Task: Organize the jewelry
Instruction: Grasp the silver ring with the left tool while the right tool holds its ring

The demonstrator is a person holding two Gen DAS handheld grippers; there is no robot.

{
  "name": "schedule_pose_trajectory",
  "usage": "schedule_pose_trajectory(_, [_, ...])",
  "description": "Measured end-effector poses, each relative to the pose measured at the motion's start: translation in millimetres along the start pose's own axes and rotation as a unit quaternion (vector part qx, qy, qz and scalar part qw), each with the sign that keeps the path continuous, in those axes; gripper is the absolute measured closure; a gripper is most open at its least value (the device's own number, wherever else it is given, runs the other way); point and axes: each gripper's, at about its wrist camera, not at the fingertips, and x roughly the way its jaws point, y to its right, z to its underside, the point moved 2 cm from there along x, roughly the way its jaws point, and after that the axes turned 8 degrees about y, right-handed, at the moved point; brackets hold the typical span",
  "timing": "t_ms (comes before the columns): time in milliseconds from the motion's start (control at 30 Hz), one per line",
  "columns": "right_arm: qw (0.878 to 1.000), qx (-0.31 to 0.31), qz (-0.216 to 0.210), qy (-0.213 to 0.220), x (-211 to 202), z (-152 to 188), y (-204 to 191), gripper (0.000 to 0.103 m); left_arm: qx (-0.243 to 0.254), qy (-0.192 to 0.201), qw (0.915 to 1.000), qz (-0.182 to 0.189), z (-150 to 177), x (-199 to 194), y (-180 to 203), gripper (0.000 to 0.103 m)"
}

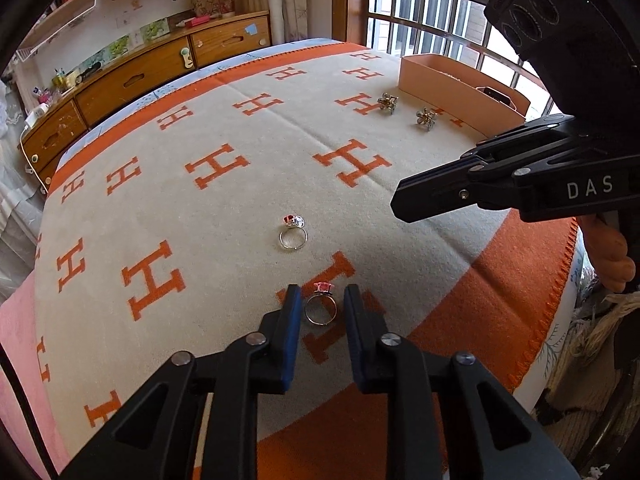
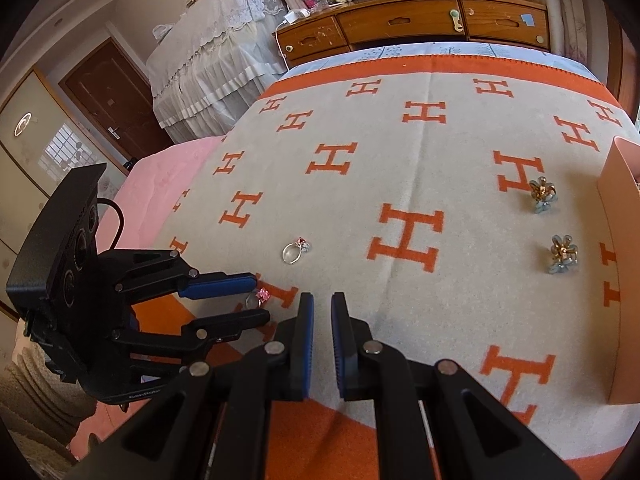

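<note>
A silver ring with a pink stone (image 1: 320, 305) lies on the H-patterned blanket (image 1: 240, 200) between the fingers of my left gripper (image 1: 322, 295), which is open around it; the ring also shows in the right wrist view (image 2: 259, 297) between the left gripper's fingers (image 2: 218, 285). A second ring with red and clear stones (image 1: 293, 232) (image 2: 295, 249) lies a little farther on. Two flower-shaped ornaments (image 1: 388, 102) (image 1: 426, 117) (image 2: 542, 194) (image 2: 562, 254) lie beside a peach box (image 1: 444, 88) (image 2: 622, 264). My right gripper (image 2: 322, 304) hovers empty, jaws slightly apart; it shows at the right in the left wrist view (image 1: 404, 200).
The blanket covers a bed; its orange border and edge (image 1: 552, 304) run at the right. A wooden dresser (image 2: 416, 24) stands beyond the bed. A pink cover (image 2: 160, 176) lies at the left. A barred window (image 1: 424, 8) is behind the box.
</note>
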Motion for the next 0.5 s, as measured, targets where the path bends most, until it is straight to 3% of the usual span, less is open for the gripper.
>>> schedule_pose_trajectory(400, [0.999, -0.032, 0.020, -0.015, 28.5, -2.4, -21.4, 0.093, -0.084, 0.011, 0.9962, -0.020, 14.6, -16.2, -17.7, 0.089])
schedule_pose_trajectory(433, [0.999, -0.035, 0.023, -0.017, 31.4, -2.8, -23.4, 0.091, -0.096, 0.011, 0.9951, -0.022, 16.5, -19.4, -21.3, 0.089])
schedule_pose_trajectory(500, [0.998, -0.045, 0.035, -0.013, 36.8, -4.0, -28.1, 0.067, -0.117, 0.018, 0.9926, -0.027, 19.7, -27.3, -27.9, 0.089])
